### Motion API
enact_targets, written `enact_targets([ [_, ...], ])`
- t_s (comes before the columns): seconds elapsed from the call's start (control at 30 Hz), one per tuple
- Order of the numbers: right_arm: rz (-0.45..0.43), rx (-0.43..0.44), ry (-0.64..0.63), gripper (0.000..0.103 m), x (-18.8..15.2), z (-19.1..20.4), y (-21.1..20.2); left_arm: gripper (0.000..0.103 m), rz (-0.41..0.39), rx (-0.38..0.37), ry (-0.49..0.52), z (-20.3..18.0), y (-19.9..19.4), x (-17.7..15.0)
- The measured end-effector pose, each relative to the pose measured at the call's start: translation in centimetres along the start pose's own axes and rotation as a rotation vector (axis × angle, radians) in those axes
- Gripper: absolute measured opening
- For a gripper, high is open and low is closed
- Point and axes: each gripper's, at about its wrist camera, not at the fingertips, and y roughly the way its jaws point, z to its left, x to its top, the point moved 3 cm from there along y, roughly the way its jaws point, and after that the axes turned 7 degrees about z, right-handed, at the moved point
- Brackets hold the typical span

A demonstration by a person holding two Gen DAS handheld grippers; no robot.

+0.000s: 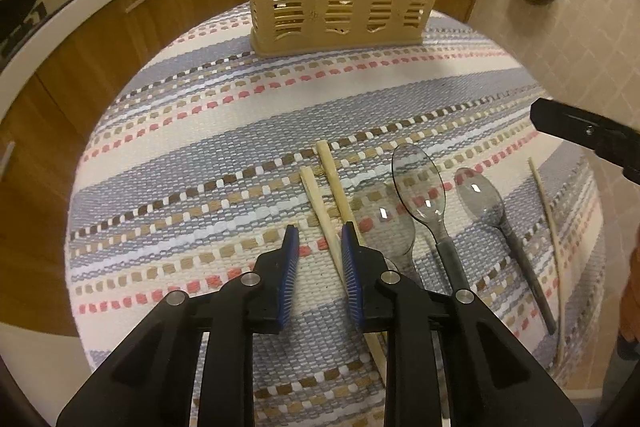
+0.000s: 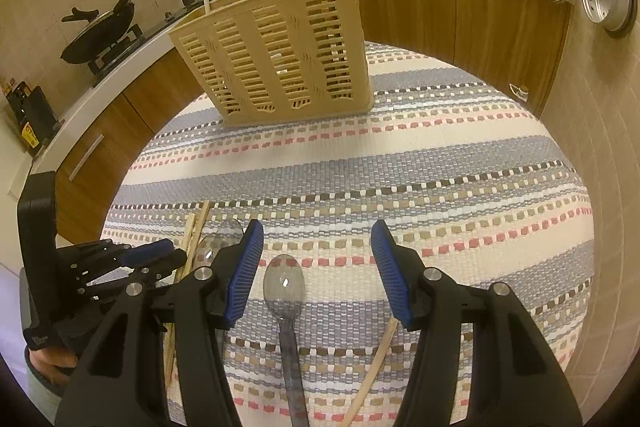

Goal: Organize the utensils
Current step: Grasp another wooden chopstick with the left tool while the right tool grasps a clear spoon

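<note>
Both the left gripper [image 1: 318, 247] and the right gripper [image 2: 318, 267] have matte black plastic linkage arms with round silver pivot pins and flat, blue, finely ribbed pads [image 2: 245, 269] on the fingers.

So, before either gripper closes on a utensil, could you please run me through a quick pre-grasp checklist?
1. Left gripper open: ok.
2. One chopstick between the left fingers, its neighbour outside: cannot tell, they lie very close.
3. Right gripper open: ok.
4. Clear spoon centred between the right fingers: ok.
5. Lone chopstick clear of the right grasp: not ok, it passes under the right finger.
6. Slotted utensil basket upright on the striped mat: ok.
</note>
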Motion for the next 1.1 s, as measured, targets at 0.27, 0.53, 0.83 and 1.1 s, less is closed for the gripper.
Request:
enact_targets([
  [0.27,0.173,-0.057,-0.124,0.052,-0.5,2.0,2.4,0.004,0.023,0.000,0.003,0.5,0.3,0.9],
  [0.53,0.362,-0.053,-0.220,0.032,-2.6,3.9,5.3,0.004,0.018,-0.095,-0.095,5.3,-0.4,0.1],
  [0.83,0.428,-0.169,-0.322,0.025,-2.8,6.8,6.5,0.009,0.083,-0.145,-0.046,5.3,-0.1,0.6],
  [1.1,0.407,-0.135,-0.303,0.025,-2.2,6.2,5.9,0.012,0.201,-0.026,0.165,2.8,0.2,1.1],
])
